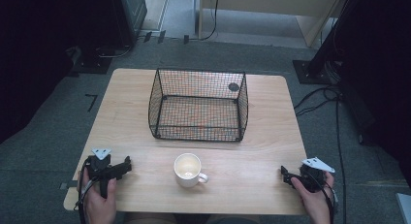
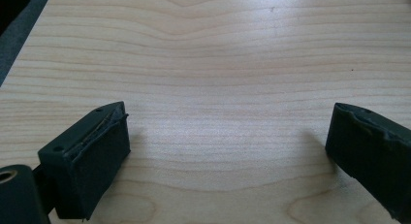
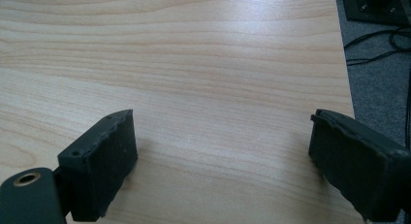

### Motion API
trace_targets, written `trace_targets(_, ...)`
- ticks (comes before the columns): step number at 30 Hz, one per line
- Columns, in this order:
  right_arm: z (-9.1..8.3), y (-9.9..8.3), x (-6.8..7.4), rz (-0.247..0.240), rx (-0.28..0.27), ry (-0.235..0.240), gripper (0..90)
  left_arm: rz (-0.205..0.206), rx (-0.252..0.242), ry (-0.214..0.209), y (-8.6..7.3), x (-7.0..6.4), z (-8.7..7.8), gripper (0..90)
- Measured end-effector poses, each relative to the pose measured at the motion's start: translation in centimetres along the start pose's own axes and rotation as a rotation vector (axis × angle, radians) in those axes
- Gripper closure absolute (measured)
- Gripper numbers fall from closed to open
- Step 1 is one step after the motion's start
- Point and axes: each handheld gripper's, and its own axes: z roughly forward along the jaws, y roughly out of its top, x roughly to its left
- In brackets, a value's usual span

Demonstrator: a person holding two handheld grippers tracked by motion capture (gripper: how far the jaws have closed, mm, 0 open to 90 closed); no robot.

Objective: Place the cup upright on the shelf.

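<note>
A white mug (image 1: 188, 169) stands upright near the table's front edge, its handle pointing right. Behind it, a black wire basket (image 1: 198, 105) sits in the middle of the wooden table (image 1: 271, 117); nothing lies inside it. My left gripper (image 1: 127, 164) rests at the front left corner, held by a hand, left of the mug and apart from it. My right gripper (image 1: 285, 174) rests at the front right corner. In the left gripper view the left gripper (image 2: 228, 136) stands open over bare wood. In the right gripper view the right gripper (image 3: 220, 146) is open too, with nothing between its jaws.
The table's right edge (image 3: 346, 78) lies close to the right gripper, with grey carpet and cables (image 3: 375, 37) beyond it. Dark equipment stands (image 1: 97, 59) and cables (image 1: 320, 95) sit on the floor around the table.
</note>
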Motion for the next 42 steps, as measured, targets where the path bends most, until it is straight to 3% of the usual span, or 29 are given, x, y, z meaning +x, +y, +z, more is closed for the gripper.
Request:
trace_targets(4, 0.0, 0.0, 0.0, 0.004, -0.005, 0.003, 10.4, 0.0, 0.0, 0.0, 0.0, 0.0, 0.0, 2.2)
trace_targets(9, -0.5, 0.2, 0.8, 0.027, -0.006, 0.049, 12.6, 0.0, 0.0, 0.0, 0.0, 0.0, 0.0, 2.2)
trace_targets(17, -1.7, 1.6, 3.5, -0.01, -0.049, 0.121, 12.7, 0.001, 0.001, 0.0, 0.0, 0.0, 0.0, 2.2)
trace_targets(31, -2.0, 2.4, 6.7, -0.066, -0.063, 0.181, 12.8, 0.001, 0.001, 0.0, 0.0, 0.0, 0.0, 2.2)
trace_targets(42, -2.1, 2.9, 9.8, -0.109, -0.075, 0.254, 12.7, -0.003, -0.002, 0.002, 0.0, -0.4, 0.1, 2.2)
